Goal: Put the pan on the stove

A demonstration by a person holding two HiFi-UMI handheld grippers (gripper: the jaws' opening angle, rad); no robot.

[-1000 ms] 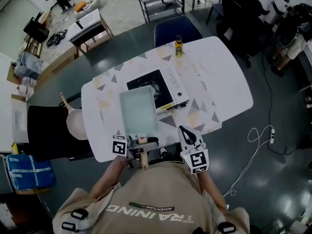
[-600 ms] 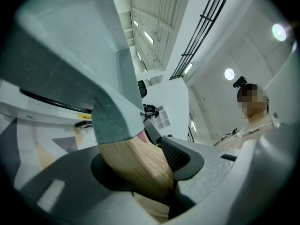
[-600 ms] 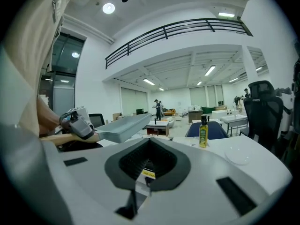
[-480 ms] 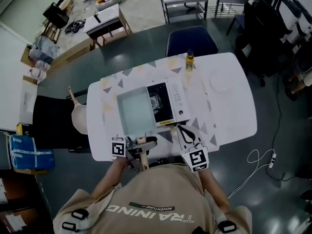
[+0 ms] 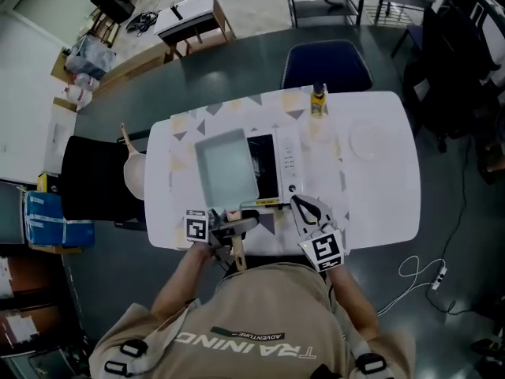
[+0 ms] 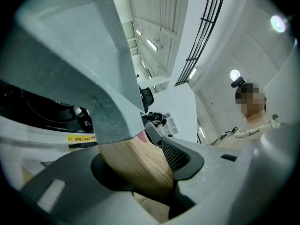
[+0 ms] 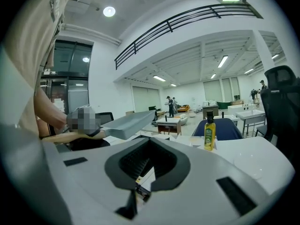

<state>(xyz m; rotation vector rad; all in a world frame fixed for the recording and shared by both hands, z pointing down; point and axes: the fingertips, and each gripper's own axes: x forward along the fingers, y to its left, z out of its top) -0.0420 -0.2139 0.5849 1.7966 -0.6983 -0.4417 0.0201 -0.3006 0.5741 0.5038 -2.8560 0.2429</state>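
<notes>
A grey square pan [image 5: 225,170] hangs tilted over the left part of the portable stove [image 5: 276,166] on the white table [image 5: 379,204]. My left gripper [image 5: 229,229] is shut on the pan's wooden handle [image 5: 237,253] at the table's near edge. In the left gripper view the handle [image 6: 136,165] fills the jaws, with the pan's grey underside [image 6: 70,64] above the black stove [image 6: 37,114]. My right gripper [image 5: 309,214] is shut and holds nothing, just right of the pan handle, near the stove's front corner. The right gripper view shows the pan [image 7: 129,122] raised at the left.
A yellow oil bottle [image 5: 318,101] stands at the table's far edge, a white plate [image 5: 366,141] to its right. A blue chair [image 5: 326,63] is behind the table. A black chair [image 5: 95,180] with a wooden board [image 5: 134,172] is at the left.
The pan, still held by my left gripper, has shifted toward the left side of the stove. The right gripper stays close by the stove's front. My head view has moved over the table.
</notes>
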